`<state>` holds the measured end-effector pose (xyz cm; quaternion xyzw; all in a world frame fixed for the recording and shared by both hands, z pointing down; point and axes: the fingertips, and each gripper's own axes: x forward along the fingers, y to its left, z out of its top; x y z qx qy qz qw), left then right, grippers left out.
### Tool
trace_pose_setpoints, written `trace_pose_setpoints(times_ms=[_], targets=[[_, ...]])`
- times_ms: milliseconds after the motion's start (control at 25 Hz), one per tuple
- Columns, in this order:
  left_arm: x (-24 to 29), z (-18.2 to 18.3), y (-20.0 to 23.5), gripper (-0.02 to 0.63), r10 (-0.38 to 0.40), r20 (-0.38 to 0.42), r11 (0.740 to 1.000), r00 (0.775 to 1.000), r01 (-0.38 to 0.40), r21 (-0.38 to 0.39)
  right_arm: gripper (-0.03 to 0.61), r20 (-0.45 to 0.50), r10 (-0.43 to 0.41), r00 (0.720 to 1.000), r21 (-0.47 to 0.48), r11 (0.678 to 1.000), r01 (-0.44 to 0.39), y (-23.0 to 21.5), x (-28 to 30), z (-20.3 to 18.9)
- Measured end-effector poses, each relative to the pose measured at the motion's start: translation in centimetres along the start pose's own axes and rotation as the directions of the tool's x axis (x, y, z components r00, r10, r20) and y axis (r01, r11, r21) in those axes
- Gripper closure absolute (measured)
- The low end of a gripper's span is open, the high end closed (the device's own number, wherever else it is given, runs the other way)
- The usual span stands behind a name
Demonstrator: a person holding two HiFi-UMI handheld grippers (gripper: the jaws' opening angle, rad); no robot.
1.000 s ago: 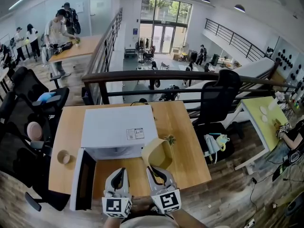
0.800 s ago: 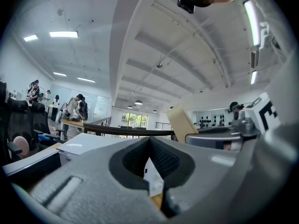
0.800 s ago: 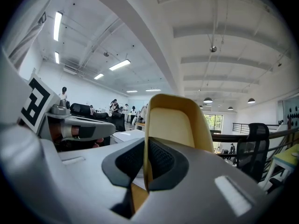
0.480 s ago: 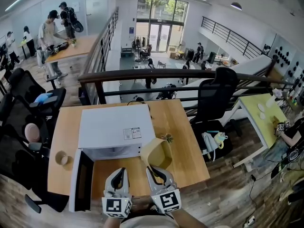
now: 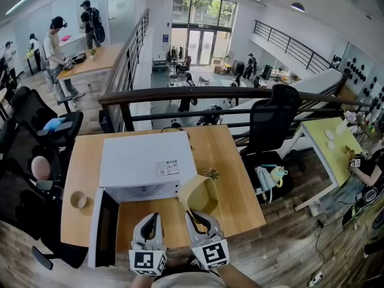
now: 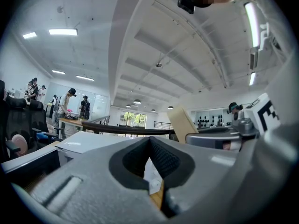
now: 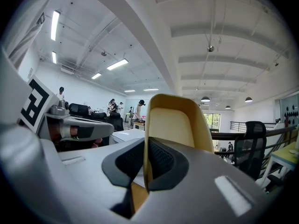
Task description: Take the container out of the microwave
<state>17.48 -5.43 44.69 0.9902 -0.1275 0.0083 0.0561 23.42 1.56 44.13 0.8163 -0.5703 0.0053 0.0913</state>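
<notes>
The white microwave (image 5: pixel 147 161) sits on the wooden table (image 5: pixel 234 173), its door (image 5: pixel 103 227) swung open to the left. A pale yellow container (image 5: pixel 200 194) is outside it, tilted above the table just right of the microwave's front. My right gripper (image 5: pixel 195 216) is shut on the container's near wall; in the right gripper view that wall (image 7: pixel 175 120) stands clamped between the pads (image 7: pixel 156 157). My left gripper (image 5: pixel 150 222) hovers before the microwave's mouth, shut with nothing in it. In the left gripper view the container (image 6: pixel 181 124) shows to the right.
A small tan cup (image 5: pixel 78 199) stands on the table left of the door. A small green-topped item (image 5: pixel 212 174) lies behind the container. Black office chairs (image 5: pixel 273 122) flank the table, a railing (image 5: pixel 180 95) runs behind, and people stand at a far table (image 5: pixel 90 59).
The grippers and the container hold their places. The head camera shifted slightly, and the people at the far table moved.
</notes>
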Motion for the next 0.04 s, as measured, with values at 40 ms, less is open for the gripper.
trace_pose_setpoints(times_ms=[40], targets=[[-0.08, -0.02, 0.02, 0.611, 0.0, 0.0, 1.0, 1.0, 0.0, -0.002, 0.557, 0.001, -0.001, 1.0, 0.005, 1.0, 0.001, 0.09, -0.01, -0.04]])
